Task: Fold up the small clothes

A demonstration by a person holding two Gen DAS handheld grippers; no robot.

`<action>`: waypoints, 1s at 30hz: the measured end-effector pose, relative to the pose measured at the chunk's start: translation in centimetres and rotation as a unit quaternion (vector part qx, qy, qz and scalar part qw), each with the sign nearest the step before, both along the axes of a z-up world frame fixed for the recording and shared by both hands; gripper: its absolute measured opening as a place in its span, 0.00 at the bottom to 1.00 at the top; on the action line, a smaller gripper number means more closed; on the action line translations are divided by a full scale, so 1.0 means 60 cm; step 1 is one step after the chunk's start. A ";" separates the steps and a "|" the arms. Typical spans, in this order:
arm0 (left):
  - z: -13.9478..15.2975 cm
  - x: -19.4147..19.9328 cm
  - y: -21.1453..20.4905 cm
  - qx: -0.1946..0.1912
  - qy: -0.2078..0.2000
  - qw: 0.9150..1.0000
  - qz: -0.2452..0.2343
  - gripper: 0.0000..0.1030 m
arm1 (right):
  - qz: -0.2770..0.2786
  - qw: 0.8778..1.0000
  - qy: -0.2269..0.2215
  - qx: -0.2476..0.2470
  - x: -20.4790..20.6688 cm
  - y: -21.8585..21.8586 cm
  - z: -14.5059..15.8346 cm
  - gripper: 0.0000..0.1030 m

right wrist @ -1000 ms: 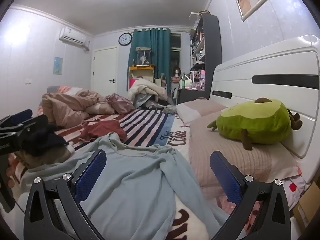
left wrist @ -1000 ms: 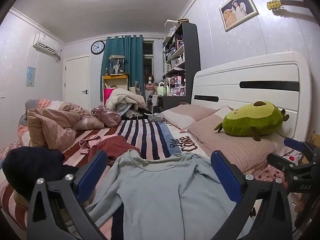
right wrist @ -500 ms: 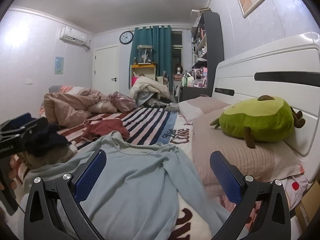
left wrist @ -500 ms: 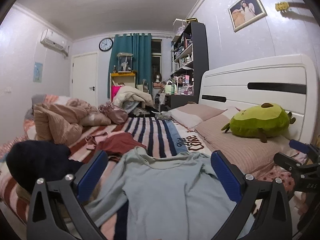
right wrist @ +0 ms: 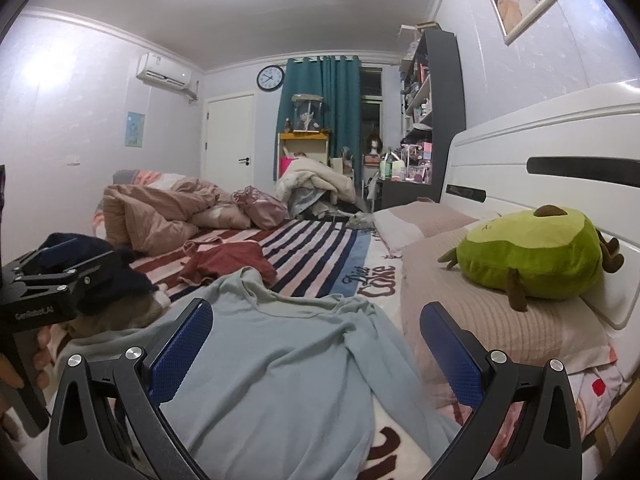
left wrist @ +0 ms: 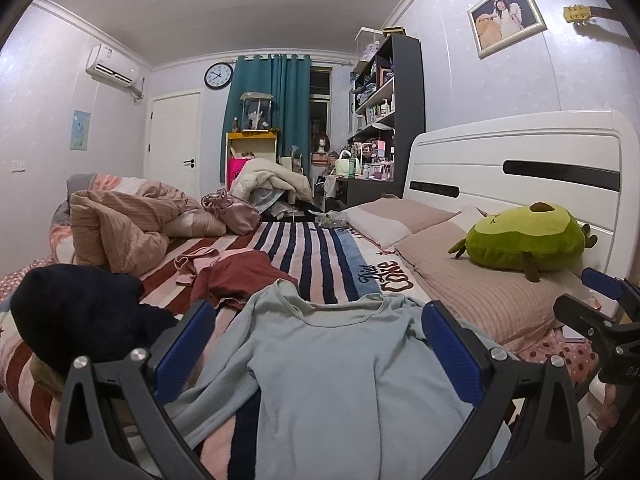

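Observation:
A pale blue long-sleeved top (left wrist: 344, 364) lies spread on the striped bed cover, neck towards the far end; it also shows in the right wrist view (right wrist: 280, 364). My left gripper (left wrist: 316, 344) is open and empty above the top's lower part. My right gripper (right wrist: 314, 346) is open and empty above the top's right side. The right gripper also shows at the right edge of the left wrist view (left wrist: 600, 312), and the left gripper at the left edge of the right wrist view (right wrist: 44, 284).
A dark red garment (left wrist: 236, 276) and a pink one (left wrist: 192, 264) lie beyond the top. A dark navy garment (left wrist: 80, 312) sits at the left. Pillows (left wrist: 480, 288), a green avocado plush (left wrist: 524, 240) and the white headboard (left wrist: 520, 172) are at the right. A rumpled duvet (left wrist: 120, 224) lies far left.
Both grippers have tilted and shifted slightly, so the top sits a bit lower and more centred in view. Both stay open and empty.

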State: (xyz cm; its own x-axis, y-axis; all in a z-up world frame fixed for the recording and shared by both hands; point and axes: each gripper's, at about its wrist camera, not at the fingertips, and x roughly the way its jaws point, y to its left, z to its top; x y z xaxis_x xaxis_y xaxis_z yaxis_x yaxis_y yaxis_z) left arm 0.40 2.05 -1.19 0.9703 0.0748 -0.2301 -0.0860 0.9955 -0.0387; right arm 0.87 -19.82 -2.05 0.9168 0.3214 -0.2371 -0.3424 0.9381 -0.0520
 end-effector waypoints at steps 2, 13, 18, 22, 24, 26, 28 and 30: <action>0.000 0.002 0.003 -0.003 0.002 1.000 -0.001 0.99 | 0.000 1.000 0.001 0.002 0.001 -0.001 0.000 1.00; -0.001 0.002 0.008 -0.008 0.006 1.000 -0.009 0.99 | 0.003 1.000 0.005 0.004 0.001 0.007 0.001 1.00; 0.000 0.002 0.006 -0.005 0.007 1.000 -0.007 0.99 | 0.004 1.000 0.005 0.004 0.000 0.009 0.001 1.00; 0.000 0.003 0.004 -0.003 0.007 1.000 -0.004 0.99 | 0.003 1.000 0.005 0.003 0.000 0.008 0.001 1.00; -0.001 0.002 0.002 0.000 0.007 1.000 -0.002 0.99 | 0.003 1.000 0.005 0.003 0.000 0.008 0.002 1.00; 0.000 0.002 0.003 0.000 0.007 1.000 -0.001 0.99 | 0.003 1.000 0.005 0.003 0.000 0.008 0.002 1.00; 0.000 0.002 0.002 0.000 0.008 1.000 0.000 0.99 | 0.003 1.000 0.005 0.003 0.000 0.009 0.002 1.00; 0.000 0.001 0.002 0.001 0.008 1.000 0.001 0.99 | 0.003 1.000 0.005 0.002 0.000 0.009 0.002 1.00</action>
State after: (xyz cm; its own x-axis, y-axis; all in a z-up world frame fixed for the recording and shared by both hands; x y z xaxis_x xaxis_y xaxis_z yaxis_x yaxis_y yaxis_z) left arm 0.48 2.19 -1.21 0.9664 0.0767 -0.2452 -0.0882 0.9954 -0.0363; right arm 0.86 -19.27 -1.90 0.9125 0.3277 -0.2447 -0.3482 0.9364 -0.0443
